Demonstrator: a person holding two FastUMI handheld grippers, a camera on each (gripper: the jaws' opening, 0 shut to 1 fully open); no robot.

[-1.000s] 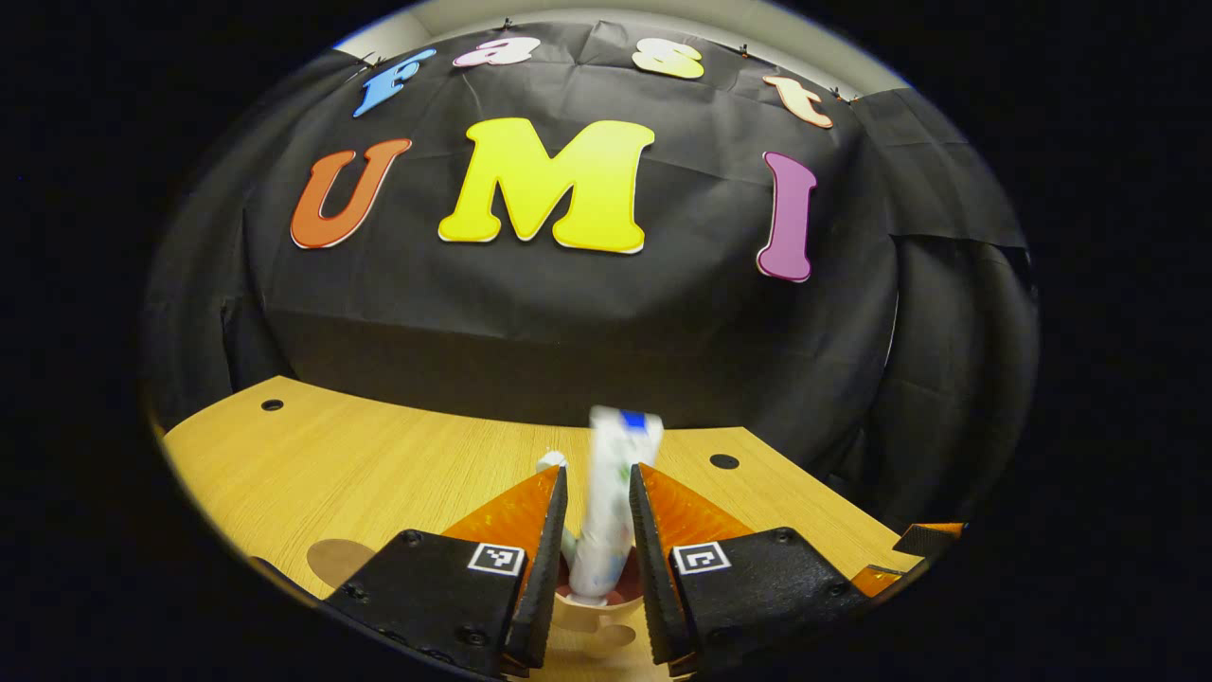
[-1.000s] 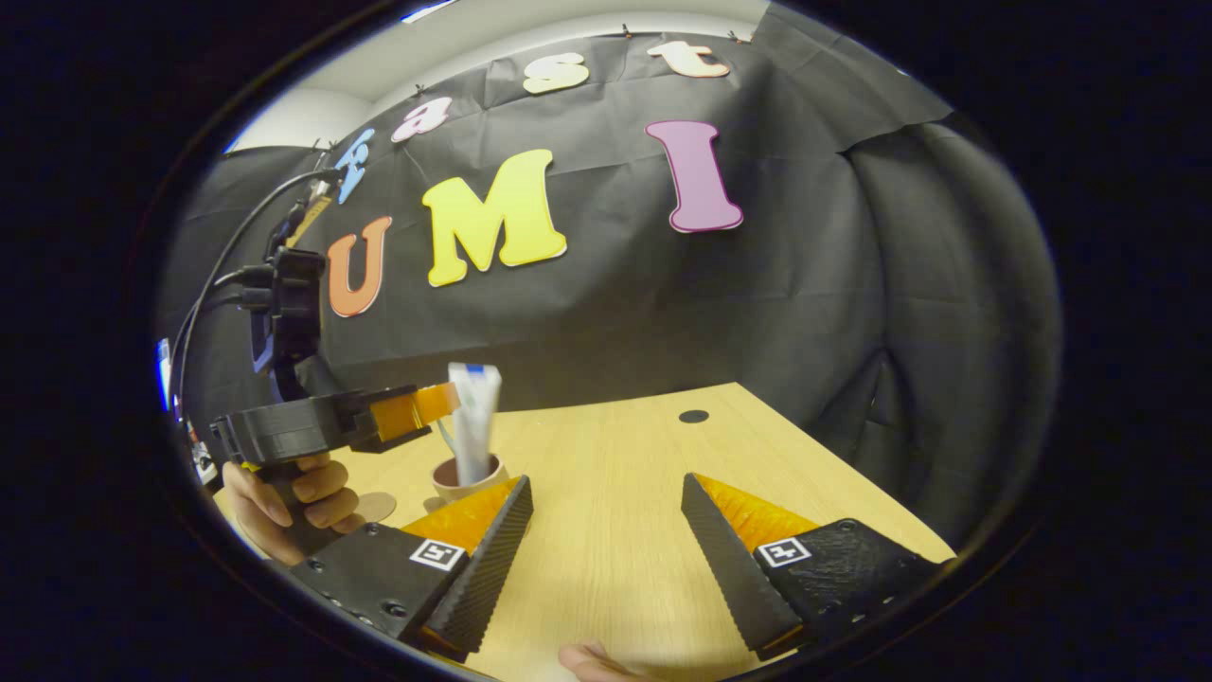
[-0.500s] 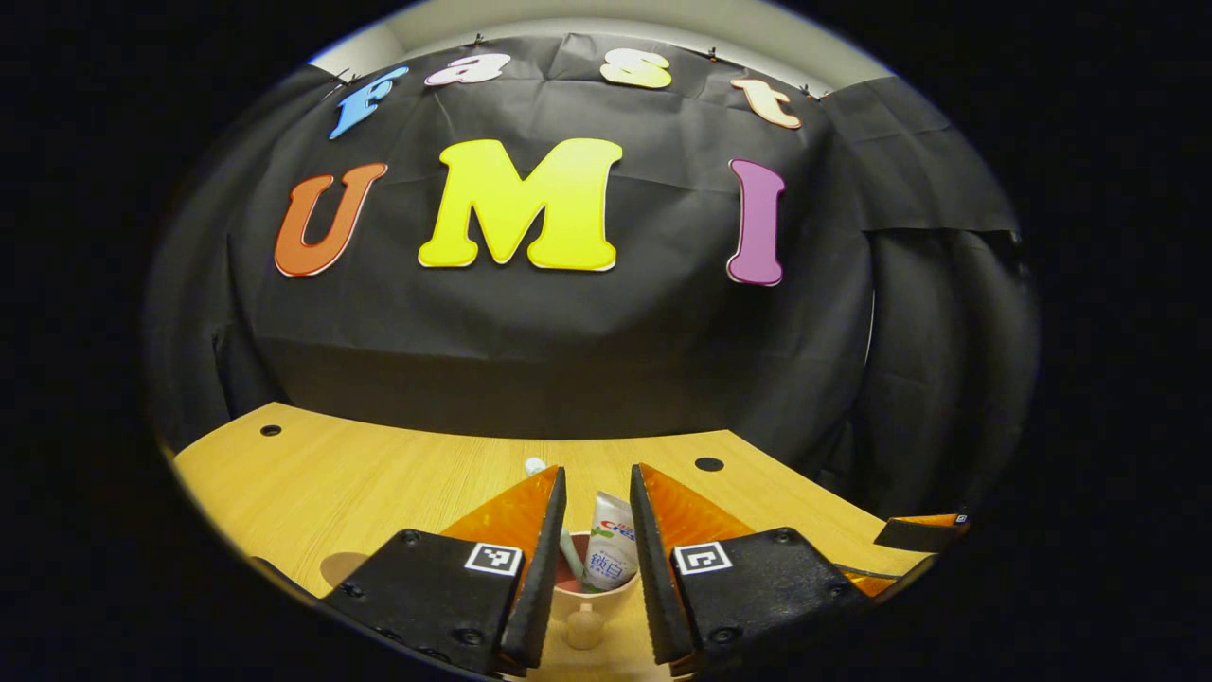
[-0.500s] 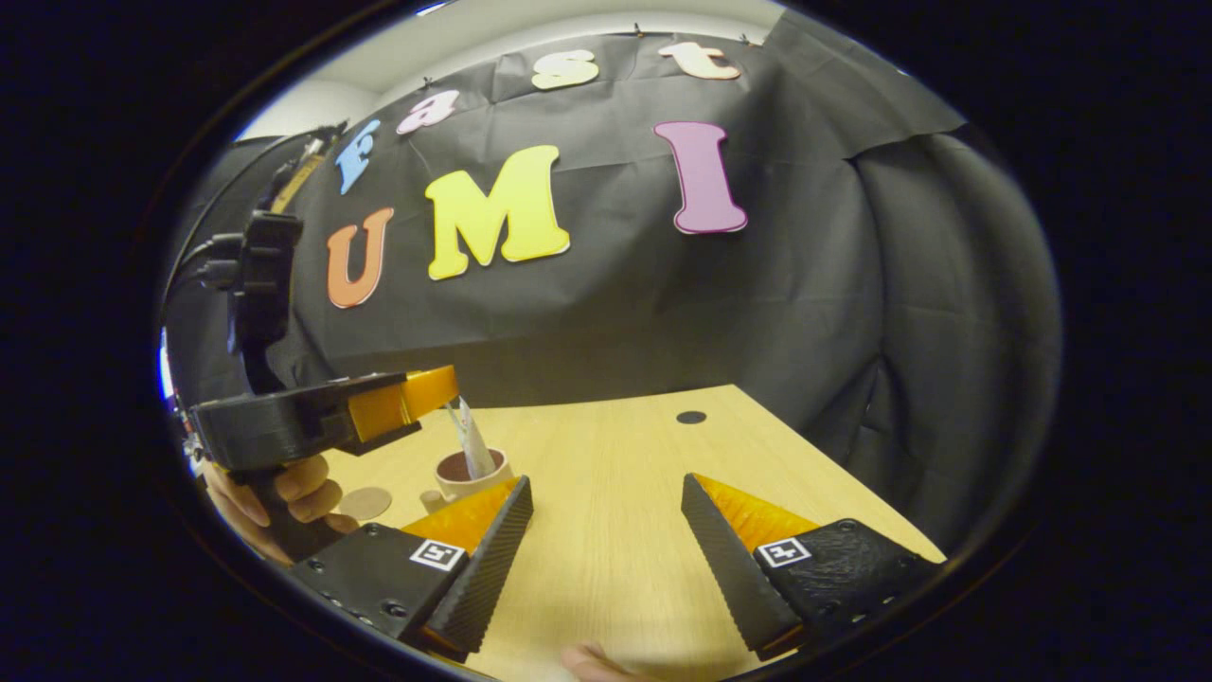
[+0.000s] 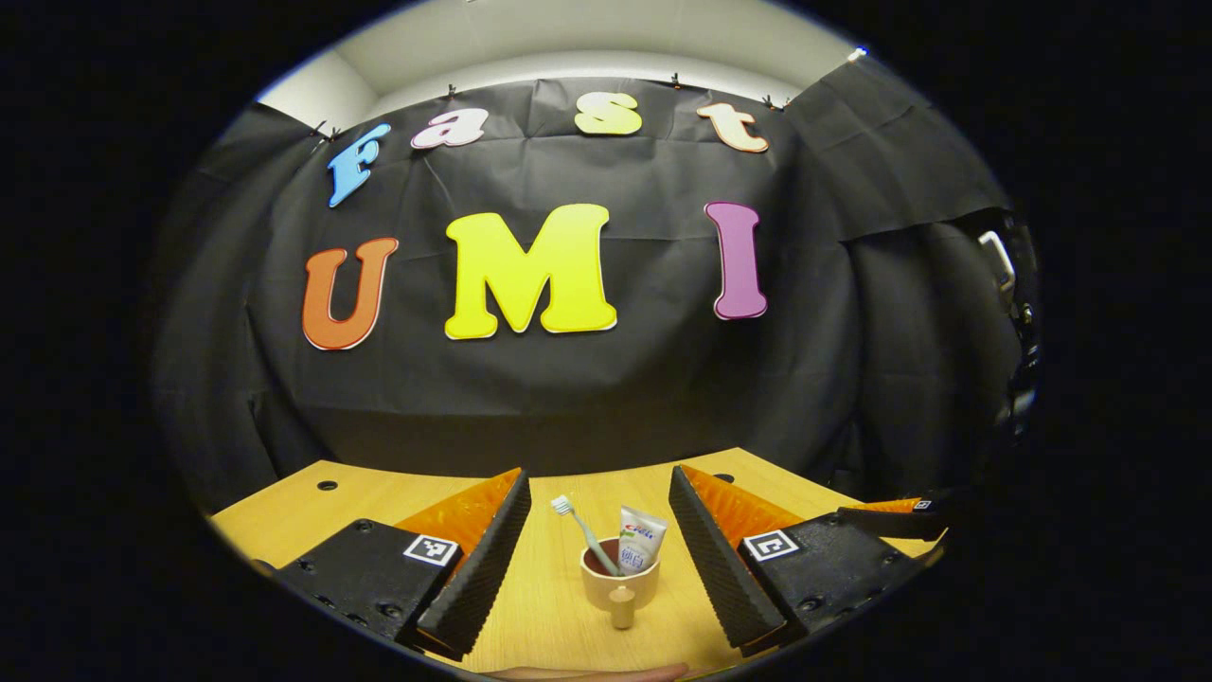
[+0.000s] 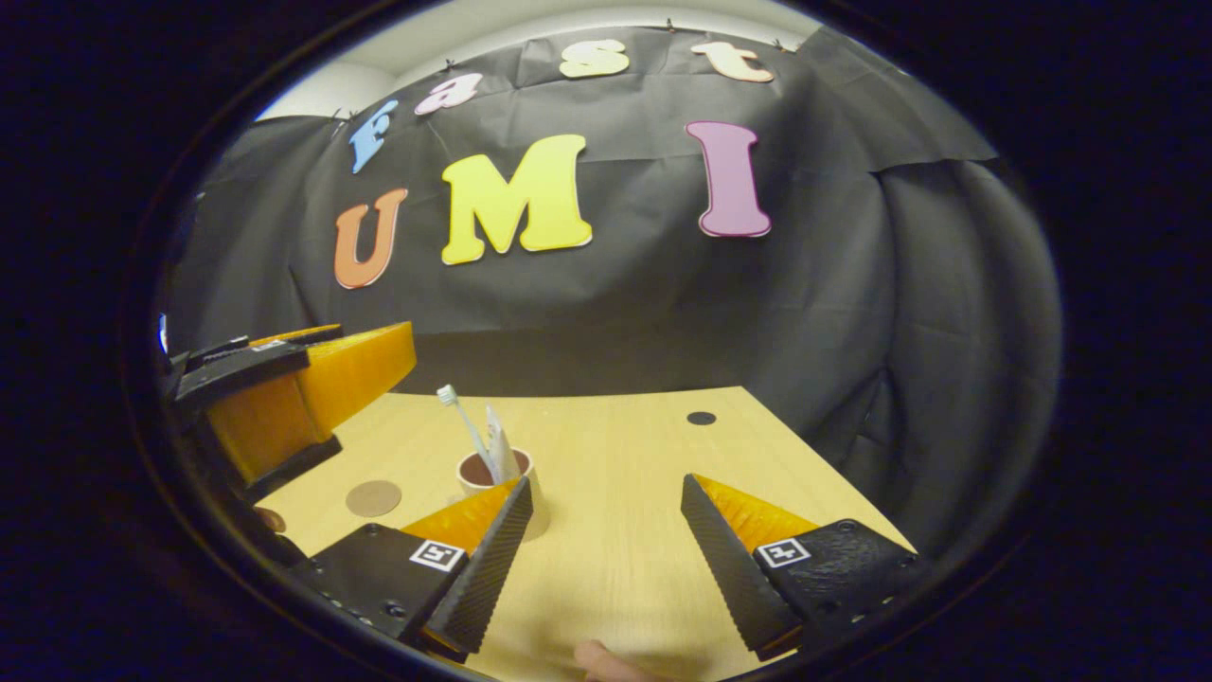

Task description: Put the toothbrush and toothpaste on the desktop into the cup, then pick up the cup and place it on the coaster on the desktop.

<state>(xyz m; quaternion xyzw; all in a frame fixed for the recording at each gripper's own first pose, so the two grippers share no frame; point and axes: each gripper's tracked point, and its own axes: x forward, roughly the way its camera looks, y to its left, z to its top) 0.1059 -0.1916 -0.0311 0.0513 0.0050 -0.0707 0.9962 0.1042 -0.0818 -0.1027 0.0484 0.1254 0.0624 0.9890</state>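
— Cup (image 5: 619, 579) first: where is it, and what's in it?

— Standing upright on the desktop (image 5: 549, 606), straight ahead between my left gripper (image 5: 598, 547)'s fingers but beyond the tips, not touched. The toothbrush (image 5: 585, 530) and toothpaste (image 5: 640, 551) both stand in it, leaning against the rim. Its little handle points toward me.

— So what is the step in hand, by your reckoning?

— Picking the cup up and carrying it to the coaster (image 6: 373, 497), I judge. In the right gripper view the coaster lies flat on the wood, near the cup on its left side, apart from it.

— And your grippers?

— Left one is spread wide, holding nothing. My right gripper (image 6: 606, 554) is also spread and empty, low over the desktop, with the cup just past its left finger.

— How would you do it well?

— Come in level, fingers on either side of the cup body below the rim, clear of the handle. Squeeze squarely, lift straight, keep it upright so the tall toothbrush doesn't tip out, then set it centred on the coaster.
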